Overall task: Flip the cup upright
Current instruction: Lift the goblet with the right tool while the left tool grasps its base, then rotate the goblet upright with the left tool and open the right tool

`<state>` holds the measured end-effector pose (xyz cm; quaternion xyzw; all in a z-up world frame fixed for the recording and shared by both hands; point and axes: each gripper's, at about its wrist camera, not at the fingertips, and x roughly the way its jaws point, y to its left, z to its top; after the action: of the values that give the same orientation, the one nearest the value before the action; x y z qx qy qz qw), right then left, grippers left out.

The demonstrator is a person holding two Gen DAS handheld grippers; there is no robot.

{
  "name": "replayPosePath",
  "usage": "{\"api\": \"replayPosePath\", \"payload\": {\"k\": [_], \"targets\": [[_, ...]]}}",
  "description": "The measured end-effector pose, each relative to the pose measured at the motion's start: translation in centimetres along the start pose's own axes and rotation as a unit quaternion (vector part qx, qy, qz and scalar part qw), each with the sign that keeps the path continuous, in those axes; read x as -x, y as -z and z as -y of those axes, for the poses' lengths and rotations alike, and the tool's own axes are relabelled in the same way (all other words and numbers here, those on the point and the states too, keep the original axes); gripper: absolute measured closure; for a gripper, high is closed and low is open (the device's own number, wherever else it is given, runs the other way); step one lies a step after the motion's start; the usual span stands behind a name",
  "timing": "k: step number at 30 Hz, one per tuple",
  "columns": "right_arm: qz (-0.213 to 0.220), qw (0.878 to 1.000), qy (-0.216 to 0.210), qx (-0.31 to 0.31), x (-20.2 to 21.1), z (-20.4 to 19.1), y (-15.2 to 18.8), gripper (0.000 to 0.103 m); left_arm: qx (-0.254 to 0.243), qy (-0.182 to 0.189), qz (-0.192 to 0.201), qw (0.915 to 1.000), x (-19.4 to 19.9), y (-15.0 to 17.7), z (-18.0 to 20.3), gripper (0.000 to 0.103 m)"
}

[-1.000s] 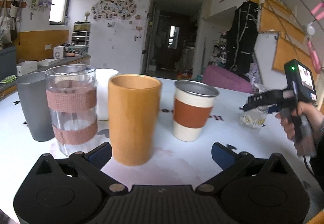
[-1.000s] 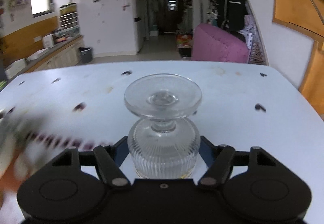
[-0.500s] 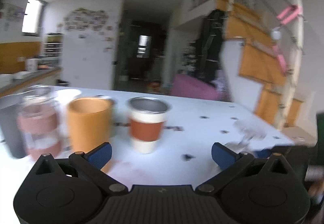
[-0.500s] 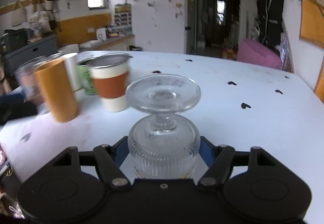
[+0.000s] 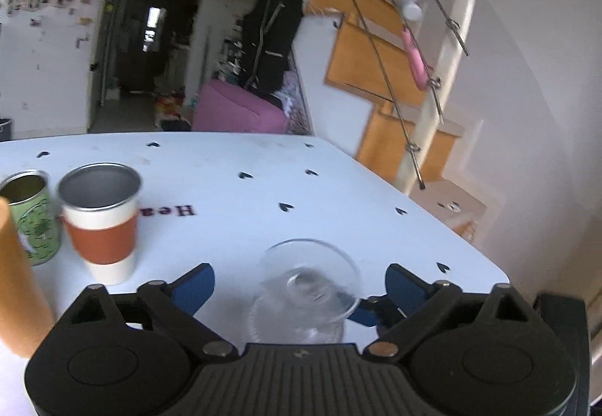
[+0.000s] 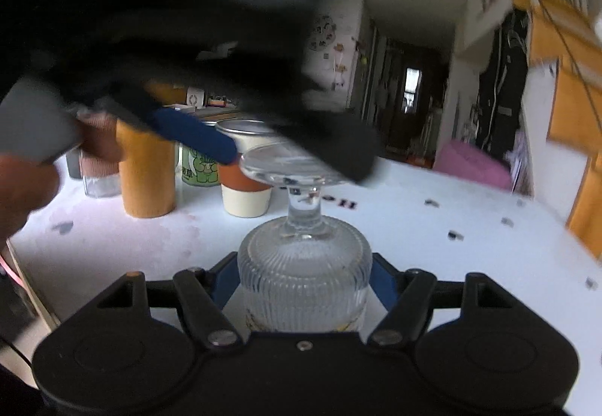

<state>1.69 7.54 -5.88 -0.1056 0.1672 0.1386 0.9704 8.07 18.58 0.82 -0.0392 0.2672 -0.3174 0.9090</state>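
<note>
White table (image 6: 432, 246); glass cup (image 6: 304, 265) inverted — foot up, axis vertical

1. The glass (image 6: 304, 276) is clear, with fine vertical ribs on its bowl.
2. The bench (image 5: 338, 197) is white, dotted with small black hearts and dark lettering.
3. The cup (image 5: 101, 224) is cream with a rust-brown band and a grey metal inside.
4. The can (image 5: 35, 224) is green with a cartoon print.
5. The tumbler (image 6: 146, 167) is plain orange.
6. Both grippers (image 5: 299, 284) (image 6: 304, 280) are black with blue pads.
7. The sofa (image 5: 237, 111) is pink.
</note>
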Motion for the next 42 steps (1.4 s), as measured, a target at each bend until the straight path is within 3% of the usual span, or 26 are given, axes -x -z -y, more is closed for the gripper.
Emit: {"api": "replayPosePath", "payload": {"k": [6,8,14,23,29,34,36,42], "targets": [[0.007,0.999,0.011,0.032,0.0,-0.9,0.0,0.03,-0.009,-0.022,-0.018,0.9996,-1.3,-0.5,0.5,0.018],[0.008,0.999,0.013,0.038,0.0,-1.0,0.0,0.03,-0.002,-0.023,-0.027,0.9994,-1.7,-0.5,0.0,0.032],[0.019,0.997,0.012,0.073,0.2,-1.7,0.2,0.03,0.021,0.017,-0.037,0.999,-0.7,0.4,-1.7,0.043],[0.04,0.983,0.016,0.176,0.5,-4.1,1.1,0.028,0.054,0.034,-0.032,0.9975,2.7,2.8,-3.8,0.044],[0.058,0.944,0.013,0.324,0.6,-6.7,2.4,0.027,0.11,0.028,-0.037,0.9929,4.6,5.2,-6.5,0.043],[0.072,0.917,-0.034,0.39,1.2,-8.1,2.7,0.027,0.154,-0.003,-0.026,0.9878,6.0,6.7,-9.0,0.045],[0.074,0.918,-0.057,0.385,1.4,-8.2,2.5,0.025,0.171,0.002,-0.014,0.9852,6.5,6.9,-9.9,0.045],[0.062,0.928,-0.064,0.362,1.7,-7.6,2.3,0.026,0.176,0.003,-0.015,0.9843,6.6,7.2,-10.4,0.045]]}}
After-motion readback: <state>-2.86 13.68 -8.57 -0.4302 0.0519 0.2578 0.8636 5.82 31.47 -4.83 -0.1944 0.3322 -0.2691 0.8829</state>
